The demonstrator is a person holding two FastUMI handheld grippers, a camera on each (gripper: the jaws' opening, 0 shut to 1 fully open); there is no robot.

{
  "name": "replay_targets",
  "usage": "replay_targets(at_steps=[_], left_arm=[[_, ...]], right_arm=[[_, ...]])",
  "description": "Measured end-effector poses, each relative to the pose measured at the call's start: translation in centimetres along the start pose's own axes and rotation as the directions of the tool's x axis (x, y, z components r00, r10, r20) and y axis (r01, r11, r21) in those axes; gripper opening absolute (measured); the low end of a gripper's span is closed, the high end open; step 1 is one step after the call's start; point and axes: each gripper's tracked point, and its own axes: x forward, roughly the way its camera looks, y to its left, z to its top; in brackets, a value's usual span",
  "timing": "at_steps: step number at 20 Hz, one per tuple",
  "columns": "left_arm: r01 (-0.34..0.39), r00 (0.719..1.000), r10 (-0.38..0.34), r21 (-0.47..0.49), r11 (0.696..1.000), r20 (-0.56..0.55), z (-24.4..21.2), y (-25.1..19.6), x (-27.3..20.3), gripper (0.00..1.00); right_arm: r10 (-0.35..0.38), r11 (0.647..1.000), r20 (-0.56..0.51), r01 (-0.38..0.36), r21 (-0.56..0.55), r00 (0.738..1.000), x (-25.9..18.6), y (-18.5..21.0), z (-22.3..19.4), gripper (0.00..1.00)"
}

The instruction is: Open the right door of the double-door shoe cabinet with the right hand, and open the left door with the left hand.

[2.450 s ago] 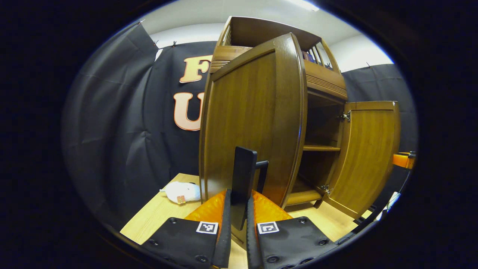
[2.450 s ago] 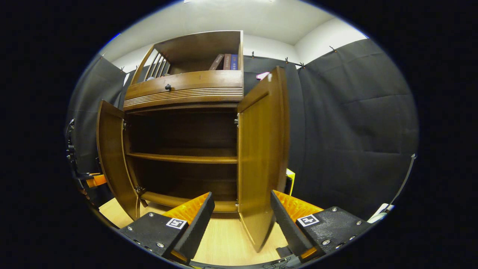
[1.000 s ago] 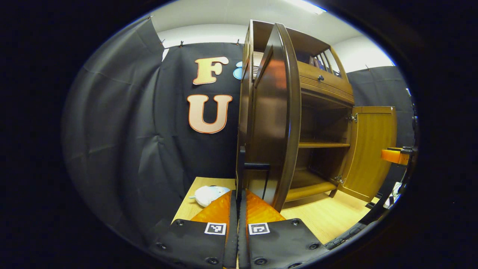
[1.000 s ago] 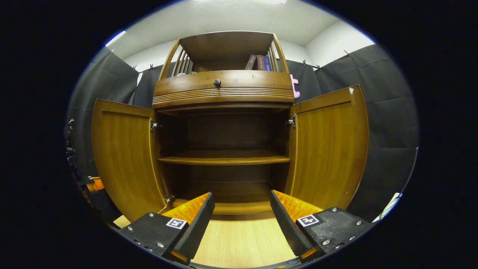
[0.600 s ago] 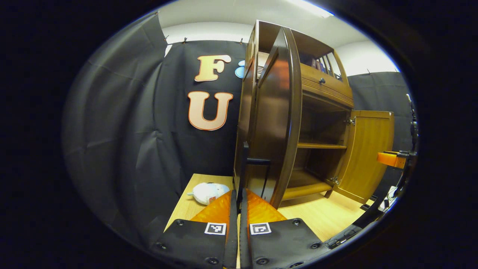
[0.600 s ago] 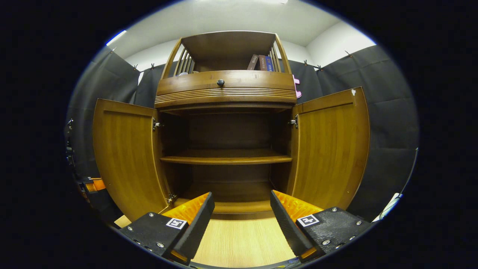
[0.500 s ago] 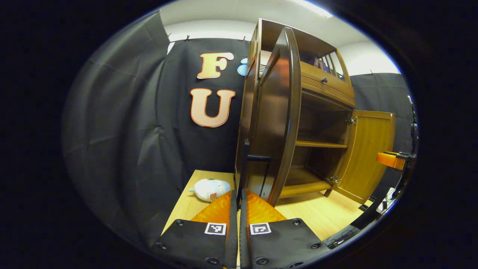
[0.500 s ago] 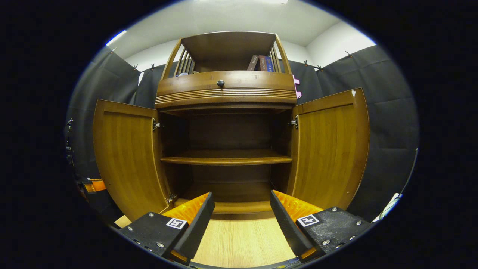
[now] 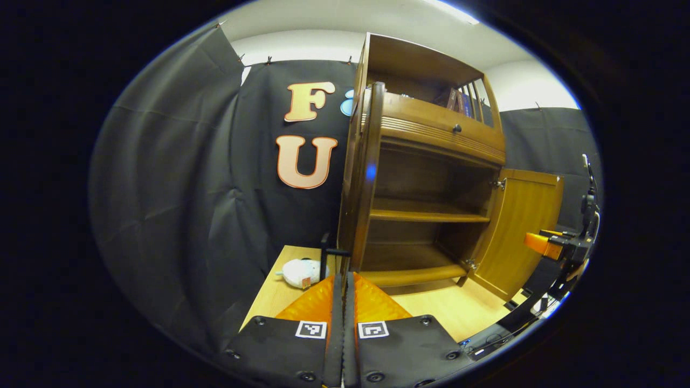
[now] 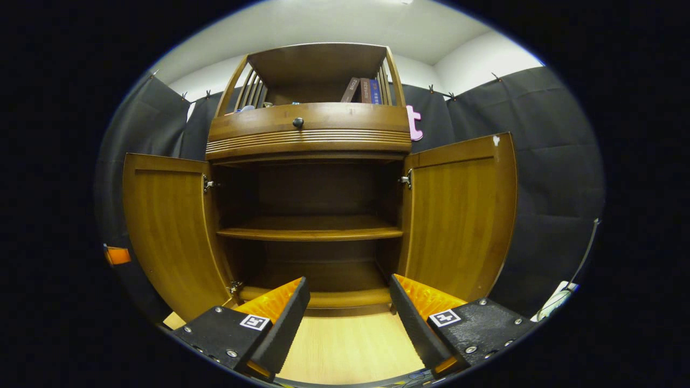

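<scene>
Standing at the back of a light wooden floor [image 10: 350, 347], the cabinet [image 10: 310, 134] is seen with both doors swung out. In the right gripper view the left door [image 10: 167, 231] and the right door [image 10: 458, 215] are spread wide to either side. Their inner faces are turned toward the camera. Between them the dark inside is shown, with one shelf [image 10: 310, 233] across the middle. Nothing can be made out on the shelf or below it. Above the doors a drawer with a round knob [image 10: 298, 122] is seen. In the open top part some books [image 10: 364, 90] are leaned together.

The right gripper [image 10: 347, 302] is held in front of the opening, low and about at its middle. Its fingers are spread well apart and nothing is touched by them.

The left gripper [image 9: 343, 291] is pointed at the cabinet's left side, where the left door is seen almost edge-on. Its fingers are pressed together with only a thin line between them. The door's dark handle [image 9: 325, 253] is placed just beyond the tips and slightly to their left. Whether it is touched cannot be told.

A white soft toy [image 9: 299, 272] is laid on the floor near its back edge, just beside the cabinet's left side.
</scene>
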Motion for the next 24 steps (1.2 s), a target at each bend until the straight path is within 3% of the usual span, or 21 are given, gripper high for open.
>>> replay_targets(at_steps=[4, 6, 8, 11, 12, 14, 18, 20, 22, 24], left_arm=[[0.003, 0.999, -0.005, 0.045, 0.999, 0.048, 4.2, -2.9, -0.2, 0.08], [-0.046, 0.996, 0.041, 0.066, 0.997, 0.073, 5.5, -3.3, 0.1, 0.12], [-0.118, 0.990, 0.110, 0.095, 0.988, 0.090, 6.5, -3.3, 0.4, 0.08], [-0.187, 0.980, 0.177, 0.123, 0.975, 0.092, 7.4, -4.4, 1.1, 0.29], [-0.187, 0.980, 0.178, 0.110, 0.976, 0.084, 7.4, -5.1, 1.5, 0.34], [-0.161, 0.985, 0.154, 0.080, 0.984, 0.082, 8.1, -7.3, 1.7, 0.53], [-0.176, 0.980, 0.171, 0.047, 0.983, 0.106, 9.4, -9.2, 1.8, 0.91], [-0.194, 0.975, 0.188, 0.034, 0.980, 0.116, 9.9, -9.5, 1.7, 0.91], [-0.221, 0.969, 0.215, 0.038, 0.975, 0.123, 10.1, -9.5, 1.6, 0.93], [-0.248, 0.961, 0.241, 0.042, 0.968, 0.133, 10.3, -9.4, 1.1, 0.94]], right_arm=[[-0.011, 1.000, 0.030, 0.010, 0.007, 1.000, -0.3, -2.3, 2.7, 0.92], [-0.022, 1.000, 0.044, 0.022, -0.002, 0.999, -0.5, -3.9, 3.9, 0.92], [-0.030, 0.999, 0.051, 0.031, -0.013, 0.998, -0.8, -5.4, 5.0, 0.92], [-0.042, 0.998, 0.056, 0.044, -0.035, 0.998, -1.1, -7.7, 6.2, 0.92], [-0.034, 0.999, 0.052, 0.036, -0.028, 0.998, -1.1, -8.1, 6.4, 0.92], [-0.029, 0.999, 0.057, 0.030, -0.022, 0.998, -1.0, -9.1, 7.1, 0.97], [-0.006, 1.000, 0.069, 0.007, -0.012, 0.998, -1.1, -10.5, 8.2, 0.97], [0.014, 1.000, 0.086, -0.014, -0.009, 0.996, -1.1, -10.7, 9.0, 0.86], [0.024, 1.000, 0.086, -0.023, -0.008, 0.996, -1.0, -11.3, 9.1, 0.97], [0.030, 1.000, 0.072, -0.029, -0.012, 0.997, -0.7, -11.7, 8.8, 0.97]])
